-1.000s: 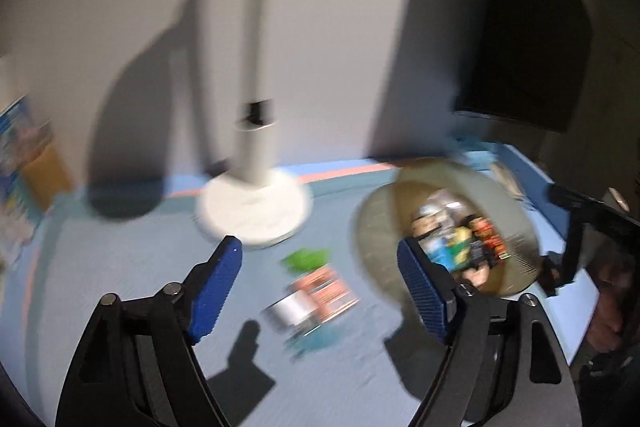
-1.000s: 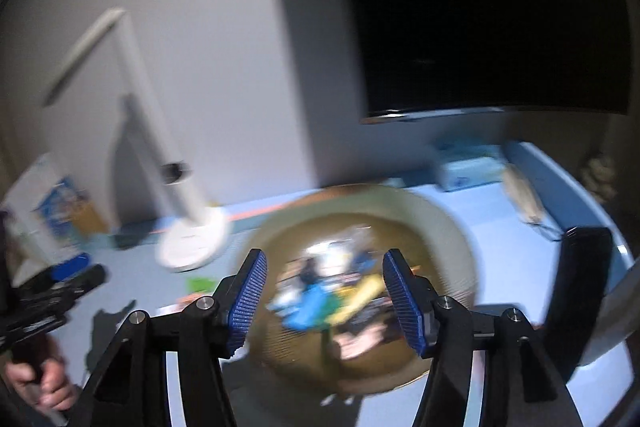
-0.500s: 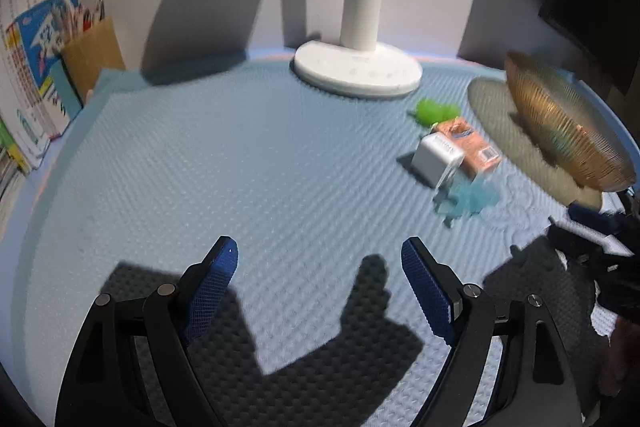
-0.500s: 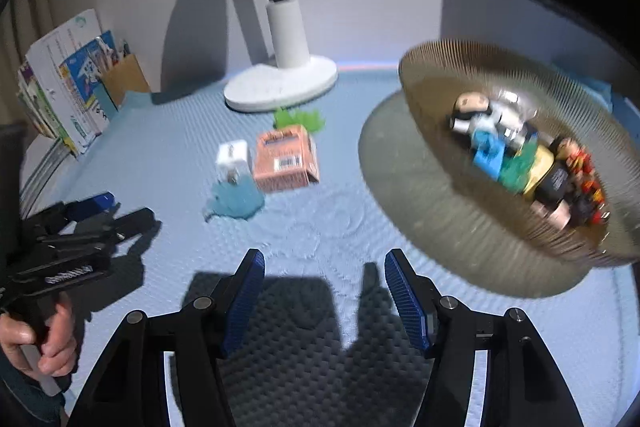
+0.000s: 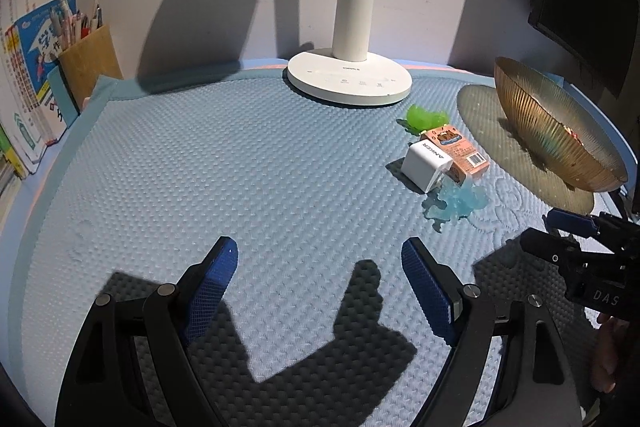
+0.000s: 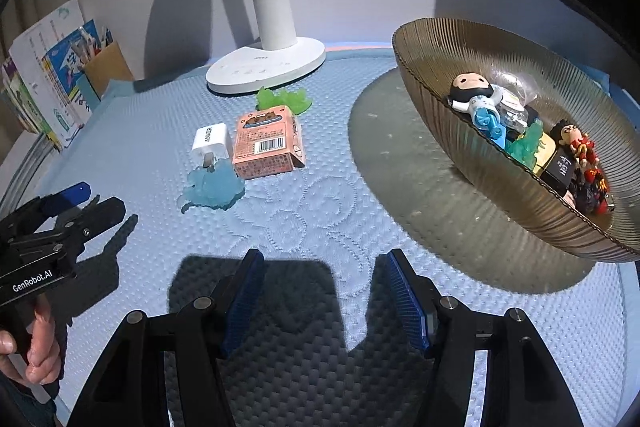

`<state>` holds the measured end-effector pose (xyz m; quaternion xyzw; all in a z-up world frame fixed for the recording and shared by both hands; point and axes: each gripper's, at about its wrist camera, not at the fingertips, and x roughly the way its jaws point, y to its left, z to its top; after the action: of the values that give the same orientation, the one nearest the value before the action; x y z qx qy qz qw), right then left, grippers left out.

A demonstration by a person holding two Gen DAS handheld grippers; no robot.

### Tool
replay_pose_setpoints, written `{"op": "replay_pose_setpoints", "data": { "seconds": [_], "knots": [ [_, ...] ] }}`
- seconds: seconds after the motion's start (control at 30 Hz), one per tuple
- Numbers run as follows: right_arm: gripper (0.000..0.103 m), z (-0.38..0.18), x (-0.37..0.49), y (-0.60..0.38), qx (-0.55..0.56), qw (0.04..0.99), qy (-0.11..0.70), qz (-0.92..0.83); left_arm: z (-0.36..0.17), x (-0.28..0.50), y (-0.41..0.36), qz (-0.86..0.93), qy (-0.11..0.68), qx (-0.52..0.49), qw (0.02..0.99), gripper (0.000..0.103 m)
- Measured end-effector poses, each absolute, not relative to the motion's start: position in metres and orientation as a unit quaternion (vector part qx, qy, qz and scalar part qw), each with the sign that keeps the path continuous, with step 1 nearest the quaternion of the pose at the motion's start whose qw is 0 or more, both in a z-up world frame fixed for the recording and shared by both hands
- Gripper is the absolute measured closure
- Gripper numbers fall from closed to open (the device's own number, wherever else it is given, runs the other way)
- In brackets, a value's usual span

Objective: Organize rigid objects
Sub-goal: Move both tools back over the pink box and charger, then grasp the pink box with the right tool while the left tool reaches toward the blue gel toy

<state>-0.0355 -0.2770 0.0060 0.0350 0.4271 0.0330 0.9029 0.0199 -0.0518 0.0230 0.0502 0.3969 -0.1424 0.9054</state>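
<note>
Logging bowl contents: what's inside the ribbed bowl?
The ribbed bowl holds a dark-haired figurine, a red figurine, a blue piece and a black block. Items underneath are covered.

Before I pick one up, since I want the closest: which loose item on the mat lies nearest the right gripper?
The translucent blue piece. It lies nearer the right gripper than the white charger, the pink box and the green piece.

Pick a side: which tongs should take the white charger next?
Right, probably. The white charger lies just ahead-left of the open right tongs, with the bowl beside them. The left tongs face bare mat, the charger far off to their right.
</note>
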Motion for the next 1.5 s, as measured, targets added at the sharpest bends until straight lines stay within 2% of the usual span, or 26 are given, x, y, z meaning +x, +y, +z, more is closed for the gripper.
{"op": "replay_pose_setpoints", "data": {
  "seconds": [0.33,0.43,0.5,0.67,0.83,0.9,1.0,1.43,1.5],
  "knots": [
    [0.042,0.005,-0.036,-0.277,0.026,0.903,0.428,0.031,0.021,0.014,-0.069,-0.142,0.399,0.099,0.901,0.020],
    [0.042,0.004,-0.036,-0.278,0.025,0.903,0.428,0.036,0.022,0.020,-0.078,-0.211,0.442,0.066,0.869,0.020],
    [0.042,0.005,-0.035,-0.281,0.031,0.903,0.427,0.042,0.029,0.023,-0.088,-0.243,0.443,0.044,0.862,0.020],
    [0.042,0.011,-0.043,-0.297,0.046,0.897,0.436,0.052,0.028,0.050,-0.123,-0.248,0.459,0.065,0.851,0.021],
    [0.042,0.026,-0.048,-0.305,0.014,0.897,0.439,0.049,0.015,0.063,-0.151,-0.238,0.471,0.081,0.846,0.034],
    [0.042,0.030,-0.044,-0.301,-0.001,0.896,0.441,0.052,0.014,0.062,-0.152,-0.227,0.457,0.089,0.855,0.047],
    [0.042,0.035,-0.037,-0.293,-0.009,0.895,0.441,0.069,0.017,0.056,-0.146,-0.238,0.447,0.089,0.858,0.058],
    [0.042,0.009,0.042,-0.257,0.068,0.864,0.489,0.100,0.018,0.027,-0.076,-0.257,0.457,0.065,0.849,0.057],
    [0.042,0.007,0.049,-0.250,0.060,0.866,0.487,0.095,0.018,0.029,-0.071,-0.277,0.461,0.048,0.842,0.052]
  ]
}}
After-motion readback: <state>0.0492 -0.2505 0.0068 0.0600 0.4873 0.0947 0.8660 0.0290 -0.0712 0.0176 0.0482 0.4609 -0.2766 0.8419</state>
